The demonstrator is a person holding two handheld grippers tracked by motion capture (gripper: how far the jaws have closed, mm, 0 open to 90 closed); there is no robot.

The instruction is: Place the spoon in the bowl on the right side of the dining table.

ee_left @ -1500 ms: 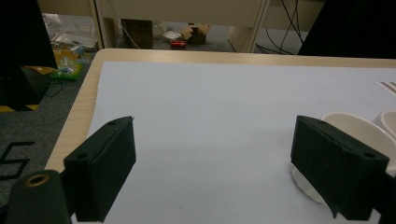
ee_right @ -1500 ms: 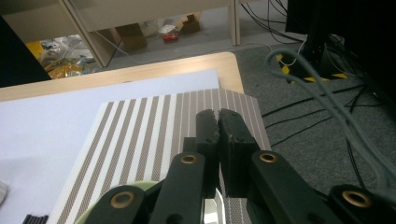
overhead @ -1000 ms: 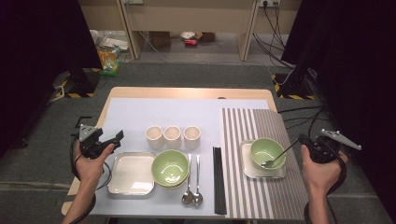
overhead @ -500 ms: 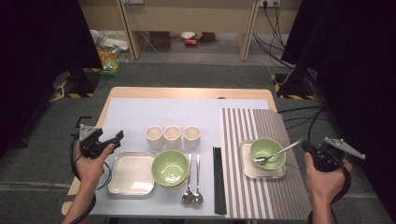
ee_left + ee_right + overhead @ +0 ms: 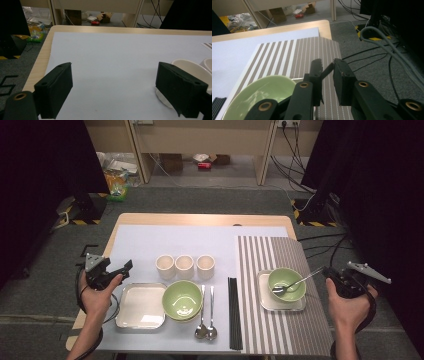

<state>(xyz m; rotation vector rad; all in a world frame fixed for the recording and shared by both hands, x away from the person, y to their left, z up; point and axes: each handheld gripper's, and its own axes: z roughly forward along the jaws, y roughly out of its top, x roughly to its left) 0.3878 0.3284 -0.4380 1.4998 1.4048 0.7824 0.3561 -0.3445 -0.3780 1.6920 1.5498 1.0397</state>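
Spoon: the long metal spoon [image 5: 295, 284] rests in the small green bowl [image 5: 287, 284] at centre right, handle between the jaws.
Right gripper [image 5: 331, 272]: jaws just opening, letting the handle go.
Left gripper [image 5: 121, 268]: wide open, empty, waiting at left.

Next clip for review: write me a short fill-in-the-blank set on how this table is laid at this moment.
1. The spoon rests in the green bowl on the ____ placemat.
2. A row of ____ cream cups stands behind the other green bowl.
3. Two spoons lie between that bowl and the black ____.
4. The left gripper hovers with its jaws ____.

Missing words: striped; three; chopsticks; open
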